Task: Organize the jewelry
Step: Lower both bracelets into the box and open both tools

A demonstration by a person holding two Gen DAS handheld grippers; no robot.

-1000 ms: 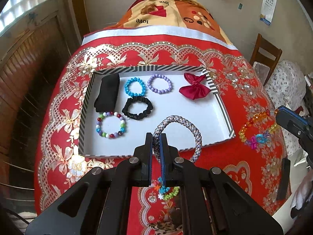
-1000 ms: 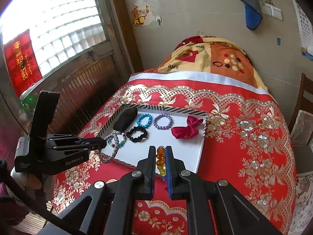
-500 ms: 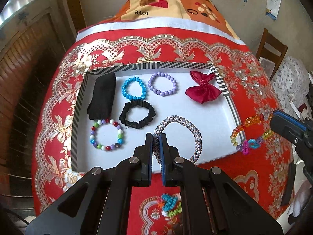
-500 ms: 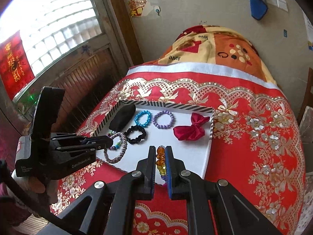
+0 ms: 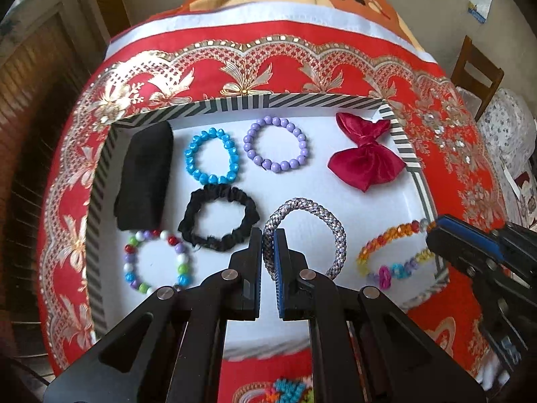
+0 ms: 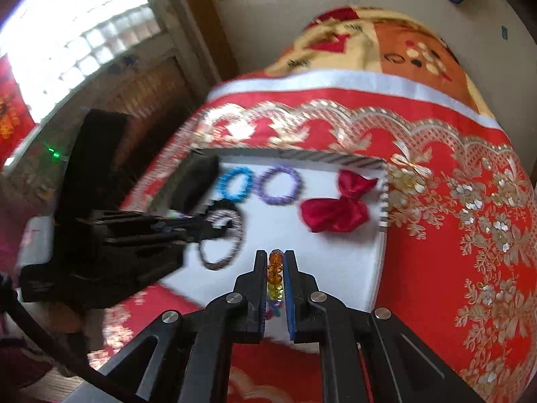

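My left hand-held gripper (image 5: 267, 248) clamps a silver braided bracelet (image 5: 303, 235) above the striped tray (image 5: 235, 102), near its front edge beside the black scrunchie (image 5: 218, 218). My right hand-held gripper (image 6: 276, 262) pinches a multicolored beaded bracelet (image 5: 391, 252) over the tray's front right corner, on the red-clothed surface (image 5: 335, 67).

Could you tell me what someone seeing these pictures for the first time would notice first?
Most striking is the white tray with a striped rim, on a red and gold cloth and laid out with bracelets, a black scrunchie and a dark red satin bow at its far right corner. Over its near edge, the left gripper is shut on a silver braided bracelet, while the right gripper is shut on a colourful crystal bead bracelet.
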